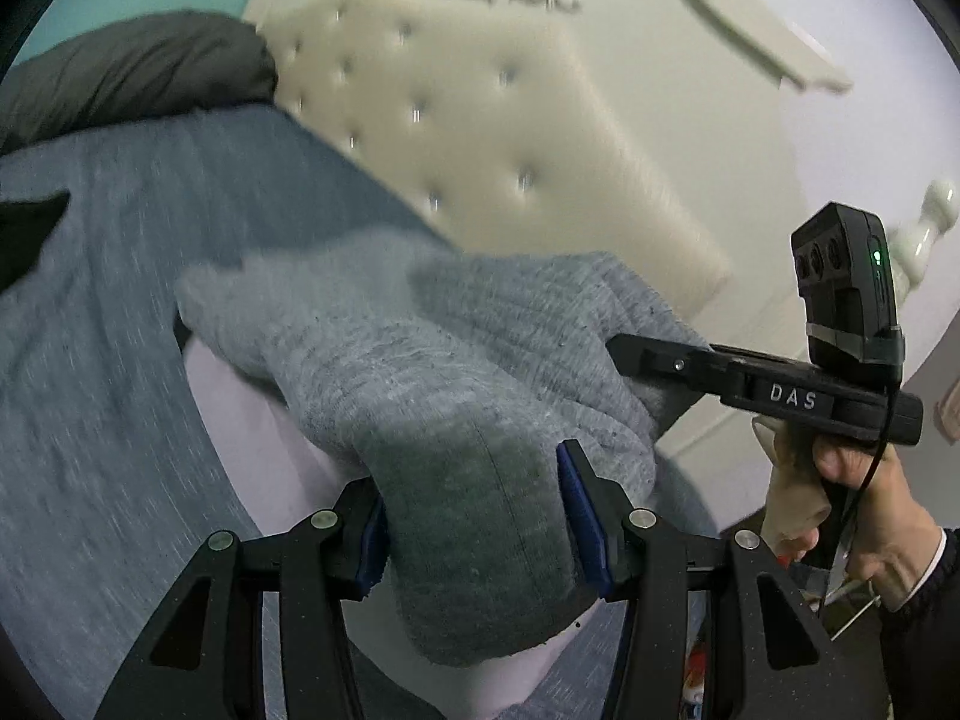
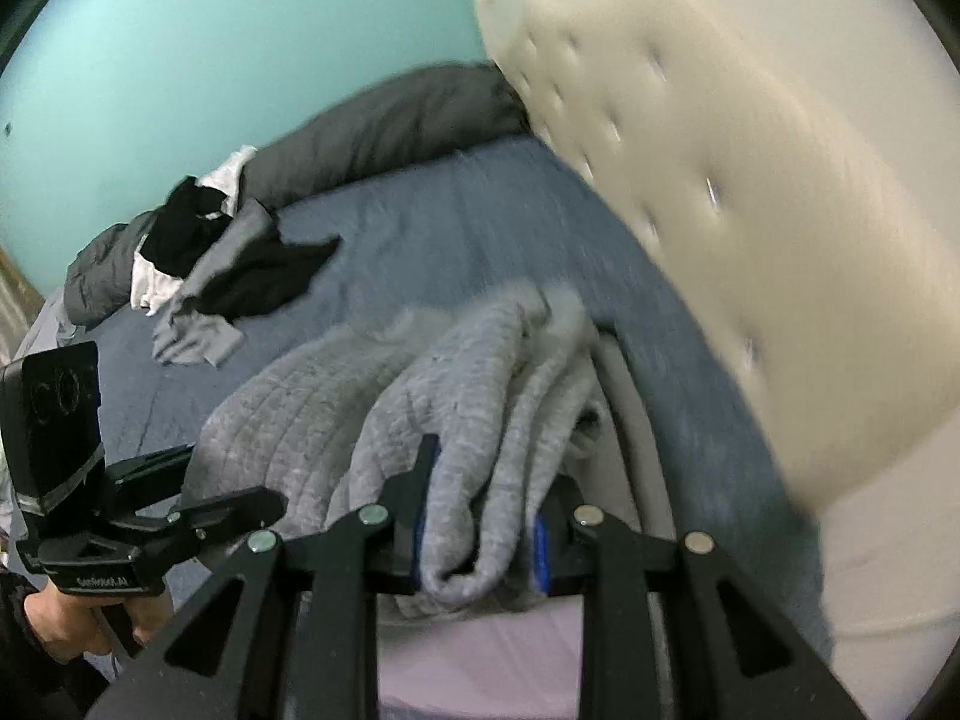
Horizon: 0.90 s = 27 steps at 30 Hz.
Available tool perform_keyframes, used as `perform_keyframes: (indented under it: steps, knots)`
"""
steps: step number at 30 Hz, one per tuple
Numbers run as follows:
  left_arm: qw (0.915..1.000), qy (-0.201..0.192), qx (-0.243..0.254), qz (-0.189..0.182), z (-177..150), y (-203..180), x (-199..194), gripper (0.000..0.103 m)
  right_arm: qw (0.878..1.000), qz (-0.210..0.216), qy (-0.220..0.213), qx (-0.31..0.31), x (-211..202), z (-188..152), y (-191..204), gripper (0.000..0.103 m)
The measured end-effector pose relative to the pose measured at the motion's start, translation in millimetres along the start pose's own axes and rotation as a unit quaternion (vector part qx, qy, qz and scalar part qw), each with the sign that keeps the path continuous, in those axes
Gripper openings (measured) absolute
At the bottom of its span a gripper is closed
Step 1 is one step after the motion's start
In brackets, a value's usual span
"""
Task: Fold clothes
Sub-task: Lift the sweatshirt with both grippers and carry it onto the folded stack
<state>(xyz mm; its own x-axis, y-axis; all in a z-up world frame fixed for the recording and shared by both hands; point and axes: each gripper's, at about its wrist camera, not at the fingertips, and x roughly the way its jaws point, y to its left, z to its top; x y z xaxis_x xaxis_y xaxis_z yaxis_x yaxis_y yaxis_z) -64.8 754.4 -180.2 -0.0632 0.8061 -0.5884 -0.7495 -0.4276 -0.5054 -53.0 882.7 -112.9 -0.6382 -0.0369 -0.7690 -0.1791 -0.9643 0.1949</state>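
A grey knit garment (image 1: 432,360) hangs bunched between both grippers above the blue bed cover (image 1: 108,360). My left gripper (image 1: 474,516) is shut on a thick fold of it between the blue pads. My right gripper (image 2: 480,534) is shut on another fold of the same garment (image 2: 372,402). The right gripper (image 1: 636,354) shows at the right of the left wrist view, and the left gripper (image 2: 252,504) at the lower left of the right wrist view. A pale lilac cloth (image 1: 252,444) lies under the garment.
A pile of black, grey and white clothes (image 2: 228,264) lies on the bed's far left. A dark grey duvet (image 2: 390,120) runs along the teal wall. The cream tufted headboard (image 2: 750,210) stands close on the right. A white bedpost (image 1: 924,228) is at the far right.
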Motion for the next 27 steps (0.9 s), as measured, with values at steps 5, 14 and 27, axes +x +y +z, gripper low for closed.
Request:
perform_keyframes:
  steps: [5,14,27]
  knots:
    - [0.9996,0.014,-0.021,-0.006,-20,2,8,0.054,0.999,0.013,0.012,0.028,7,-29,-17,0.024]
    - [0.9972,0.024,-0.065,-0.028,-35,-2,6,0.054,0.999,0.019,0.011,0.029,-14,-37,-23,0.023]
    - [0.9911,0.053,-0.114,-0.043,-60,14,10,0.054,0.995,0.020,0.041,0.092,-5,-70,-50,0.022]
